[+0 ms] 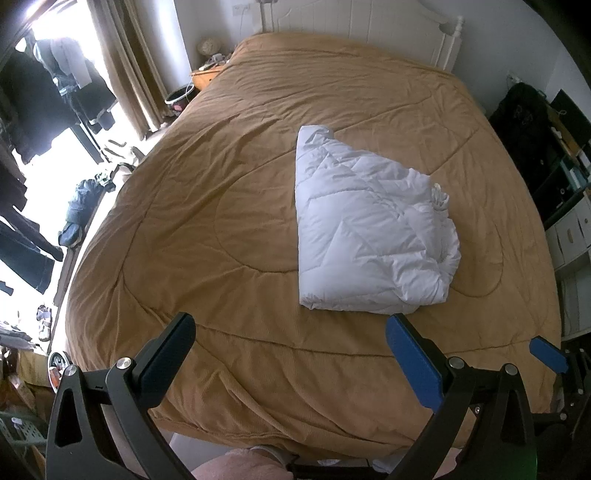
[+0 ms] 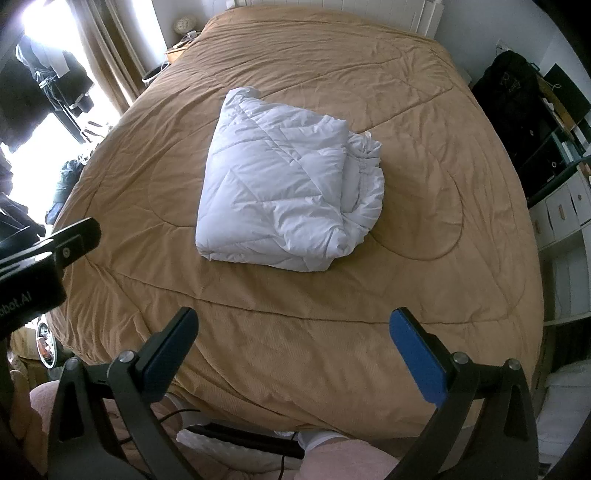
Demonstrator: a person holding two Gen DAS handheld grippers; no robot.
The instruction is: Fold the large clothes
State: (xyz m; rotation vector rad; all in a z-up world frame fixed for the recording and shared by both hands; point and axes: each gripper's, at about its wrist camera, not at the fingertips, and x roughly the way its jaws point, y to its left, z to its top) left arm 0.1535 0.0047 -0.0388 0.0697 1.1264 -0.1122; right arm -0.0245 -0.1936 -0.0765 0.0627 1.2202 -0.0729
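Lying folded into a thick bundle, the white quilted garment (image 1: pixel 373 229) (image 2: pixel 284 192) rests on the tan bedspread (image 1: pixel 229 206) (image 2: pixel 424 177), roughly in the middle of the bed and well apart from both tools. Its smooth folded edge faces away from the dark shelving unit (image 1: pixel 554 155), while its looser, bunched layers face toward that unit. Nearer the foot of the bedspread than the garment, the left gripper (image 1: pixel 291 350) hovers with its fingers spread wide apart and nothing between them. The right gripper (image 2: pixel 293 347) sits likewise over the foot of the bedspread, fingers parted and holding nothing. Beyond the bedspread's far end stands a white headboard (image 1: pixel 369 29); curtains (image 1: pixel 125 62) hang beside it.
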